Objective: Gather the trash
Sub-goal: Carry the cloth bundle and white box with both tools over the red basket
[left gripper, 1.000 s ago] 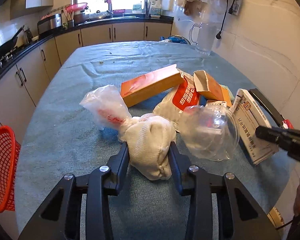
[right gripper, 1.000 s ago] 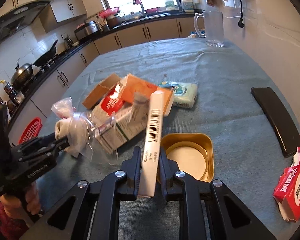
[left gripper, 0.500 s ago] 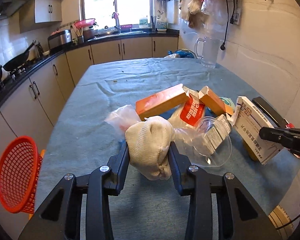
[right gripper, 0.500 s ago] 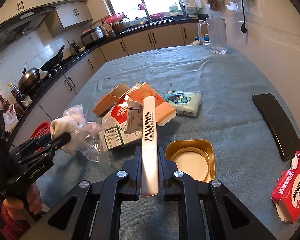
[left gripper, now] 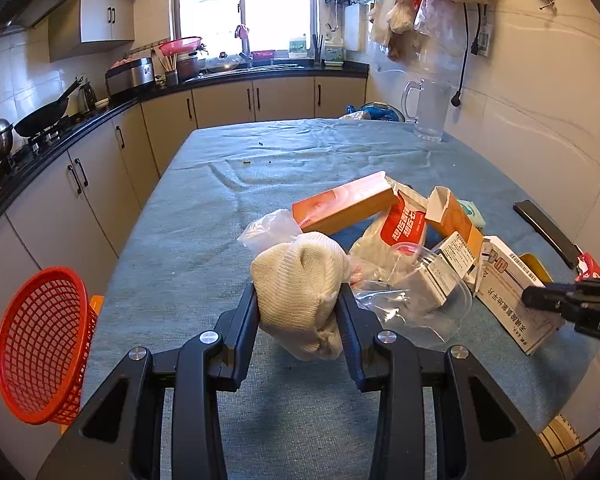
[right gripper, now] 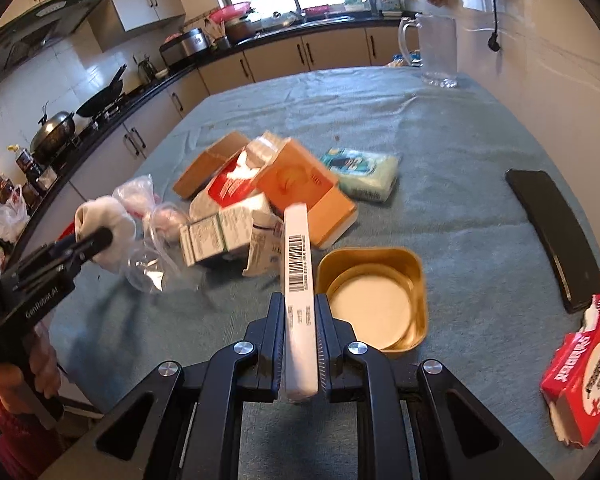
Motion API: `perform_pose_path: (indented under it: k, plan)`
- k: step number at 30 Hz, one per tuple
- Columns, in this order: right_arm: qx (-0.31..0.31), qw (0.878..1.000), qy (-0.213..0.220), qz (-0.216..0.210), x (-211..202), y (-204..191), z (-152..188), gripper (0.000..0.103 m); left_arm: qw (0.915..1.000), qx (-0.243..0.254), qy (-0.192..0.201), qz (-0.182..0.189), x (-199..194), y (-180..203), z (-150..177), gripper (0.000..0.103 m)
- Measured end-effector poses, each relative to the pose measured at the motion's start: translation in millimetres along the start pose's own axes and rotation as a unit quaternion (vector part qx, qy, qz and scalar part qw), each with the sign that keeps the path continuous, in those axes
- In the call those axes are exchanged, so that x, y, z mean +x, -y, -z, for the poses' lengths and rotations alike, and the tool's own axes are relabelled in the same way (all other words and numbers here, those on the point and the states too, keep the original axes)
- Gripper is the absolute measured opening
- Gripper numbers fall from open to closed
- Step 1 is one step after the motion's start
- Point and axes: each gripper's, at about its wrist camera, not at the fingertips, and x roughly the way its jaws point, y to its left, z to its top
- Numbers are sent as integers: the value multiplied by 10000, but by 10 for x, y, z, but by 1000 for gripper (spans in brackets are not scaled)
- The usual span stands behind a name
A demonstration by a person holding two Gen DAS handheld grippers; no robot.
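Observation:
My left gripper (left gripper: pixel 299 304) is shut on a balled white knit cloth (left gripper: pixel 300 284) with a clear plastic bag (left gripper: pixel 412 304) hanging from it, lifted above the blue tablecloth. It also shows in the right wrist view (right gripper: pixel 96 240). My right gripper (right gripper: pixel 300 312) is shut on a flat white box (right gripper: pixel 299 280) with a barcode, held on edge above the table. The same box (left gripper: pixel 512 296) shows at the right of the left wrist view. A red mesh basket (left gripper: pixel 40 344) stands past the table's left edge. A trash pile with an orange box (left gripper: pixel 344 204) lies mid-table.
A gold foil tray (right gripper: pixel 376 296) lies just right of my right gripper. A black flat object (right gripper: pixel 556 232) and a red and white carton (right gripper: pixel 580 372) lie at the right edge. A green tissue pack (right gripper: pixel 364 174) sits behind the pile. A glass jug (left gripper: pixel 430 110) stands far right.
My left gripper has lifted the white cloth and bag off the table and drawn back. My right gripper has lifted the white box and drawn it back from the pile.

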Motion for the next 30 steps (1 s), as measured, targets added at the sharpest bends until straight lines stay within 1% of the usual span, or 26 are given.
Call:
perform_pose_path:
  k: [3,6,11,18,24,30]
  plan:
    - [-160,9998,34,110,-2,-48,34,15,10000,4,10,-17,-3,-5,-3,36]
    - [-227,9994,208,171,-101,-69,34,15,10000,-24,48,-41,-17,-10,-10,36]
    - [-150,9984,535,131,-306,-64,-28,15,9999,-80,138,-53,-78,-53,-14,36]
    - [-138,9967,790,-121,-443,-162,-75,15,9993,-100,338,-139,-213,-72,-55,36]
    - [-214,9955,871,-307,-458,-317,-118,15,9983,-124,490,-282,-317,-122,-87,36]
    - [-280,9947,855,-490,-404,-498,-184,15,9975,-230,560,-370,-371,-235,-101,36]
